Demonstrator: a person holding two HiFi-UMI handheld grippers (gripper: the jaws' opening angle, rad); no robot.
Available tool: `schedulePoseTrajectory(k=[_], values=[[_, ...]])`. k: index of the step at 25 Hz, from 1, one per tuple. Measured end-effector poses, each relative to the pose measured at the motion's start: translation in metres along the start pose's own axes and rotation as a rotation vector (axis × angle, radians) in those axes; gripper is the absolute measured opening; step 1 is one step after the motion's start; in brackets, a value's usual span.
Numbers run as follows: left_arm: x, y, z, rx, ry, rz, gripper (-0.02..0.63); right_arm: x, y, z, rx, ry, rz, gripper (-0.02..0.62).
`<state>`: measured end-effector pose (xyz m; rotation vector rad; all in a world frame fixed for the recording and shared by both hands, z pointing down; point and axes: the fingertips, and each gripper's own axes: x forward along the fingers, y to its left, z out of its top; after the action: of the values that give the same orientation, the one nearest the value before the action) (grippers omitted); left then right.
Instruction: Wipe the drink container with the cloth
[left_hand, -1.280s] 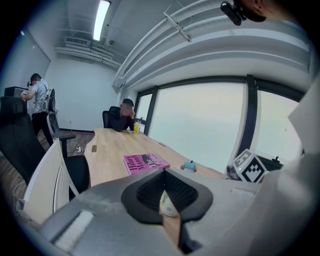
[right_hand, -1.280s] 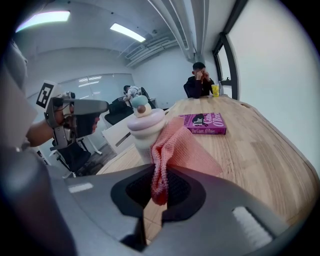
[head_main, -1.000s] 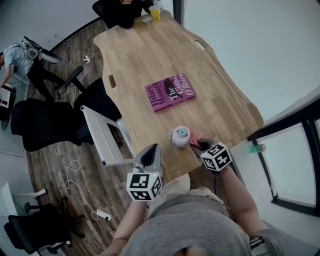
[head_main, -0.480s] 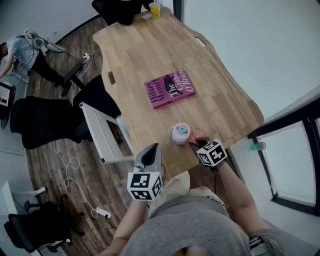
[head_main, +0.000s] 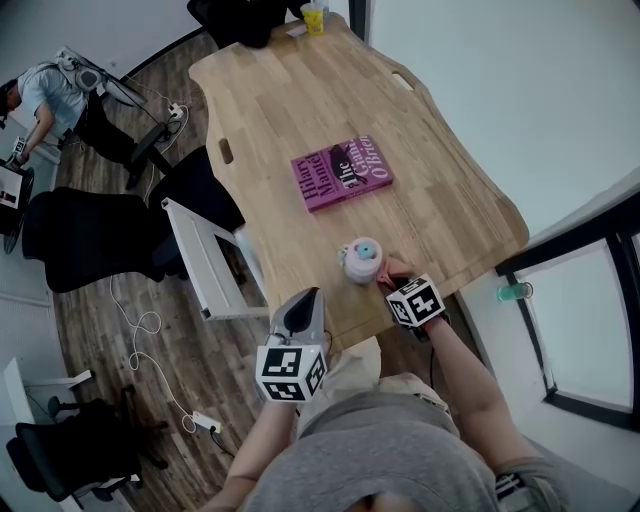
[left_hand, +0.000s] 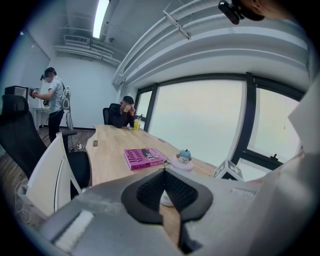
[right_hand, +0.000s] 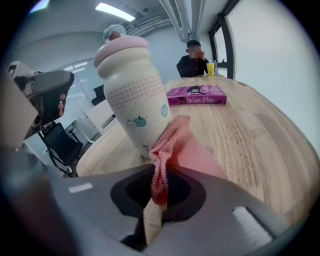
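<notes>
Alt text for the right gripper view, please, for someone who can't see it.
The right gripper has its jaws shut on a pink mesh cloth that lies against the lower side of a cream and pink drink container, upright on a wooden table. A purple book lies farther along the table.

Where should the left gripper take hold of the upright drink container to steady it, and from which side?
The straight-sided body of the drink container, below its domed pink lid, approached level from the person's left. It stands upright, the cloth in the right gripper rests against its right side, and the rounded lid would likely slip free.
</notes>
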<state>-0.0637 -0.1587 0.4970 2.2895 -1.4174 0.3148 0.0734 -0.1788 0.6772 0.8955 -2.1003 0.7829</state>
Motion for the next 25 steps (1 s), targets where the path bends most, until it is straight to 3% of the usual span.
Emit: schedulePoseTrajectory(k=[11,25], values=[[-0.026,-0.005,-0.01,-0.001,-0.02,0.011,0.0,-0.018,0.0,-0.002,0.07,-0.078,-0.057,0.025],[-0.058,-0.025,-0.02,0.013,-0.051,-0.012,0.0,-0.118,0.025,0.03,0.085,-0.381,-0.19,0.025]])
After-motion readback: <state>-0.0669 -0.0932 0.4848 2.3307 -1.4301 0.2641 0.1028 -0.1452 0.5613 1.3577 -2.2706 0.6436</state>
